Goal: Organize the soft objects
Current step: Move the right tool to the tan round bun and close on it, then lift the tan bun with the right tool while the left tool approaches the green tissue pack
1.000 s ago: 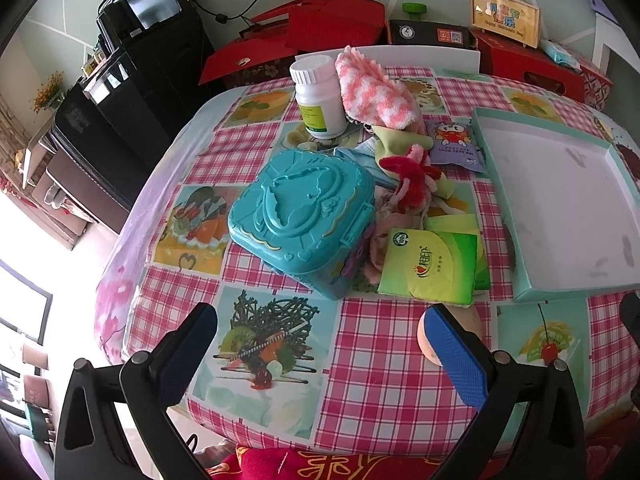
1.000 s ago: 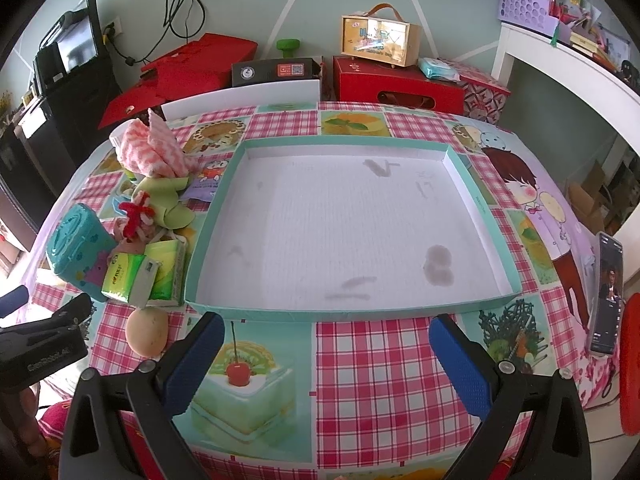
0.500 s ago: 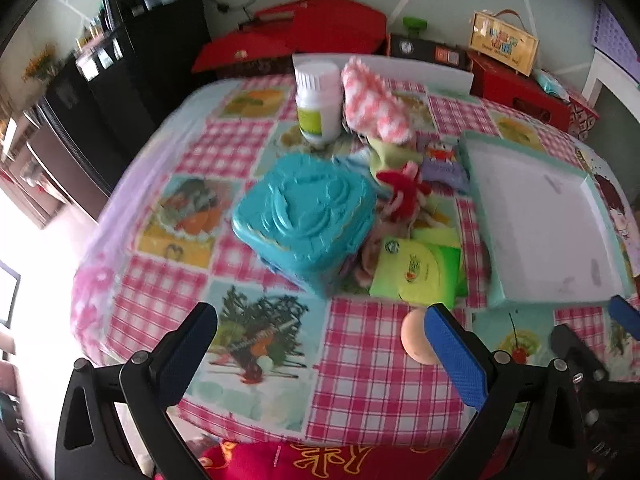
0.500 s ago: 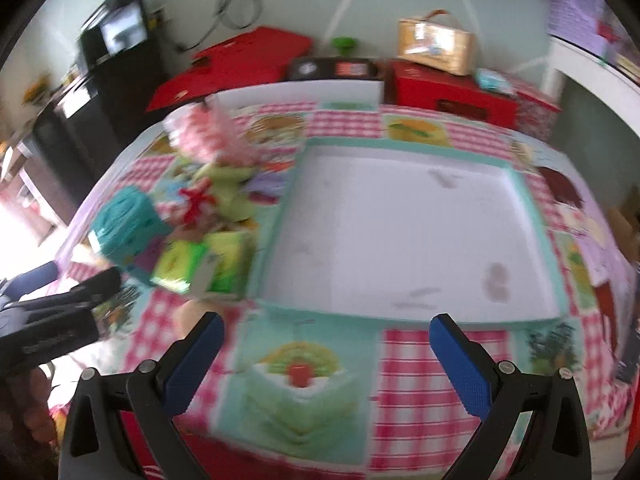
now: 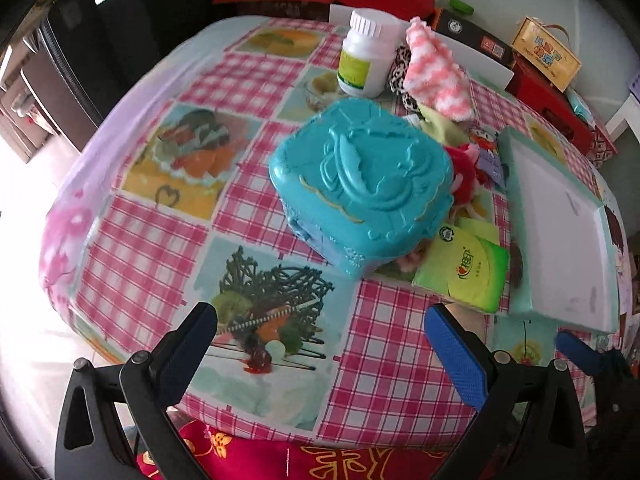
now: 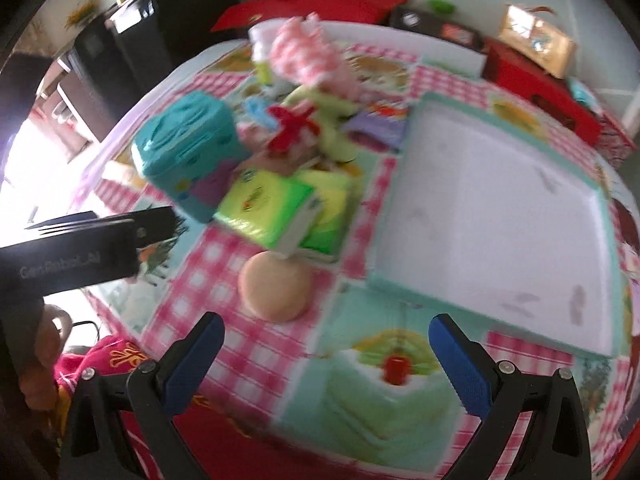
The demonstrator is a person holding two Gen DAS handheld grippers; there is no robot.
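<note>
A pile of soft things lies mid-table: a pink-and-white fuzzy cloth, a red plush piece, green tissue packs and a peach soft ball. A shallow teal-rimmed white tray lies to their right. My left gripper is open and empty, over the near table edge before the teal box. My right gripper is open and empty, just short of the ball.
A hard teal box and a white pill bottle stand by the pile. Red boxes and black furniture lie beyond the table's far edge. The left gripper's body shows at the right wrist view's left.
Both grippers swung left and nearer the table. The right gripper now faces the ball and tissue packs instead of the tray. Both jaws stayed open.
</note>
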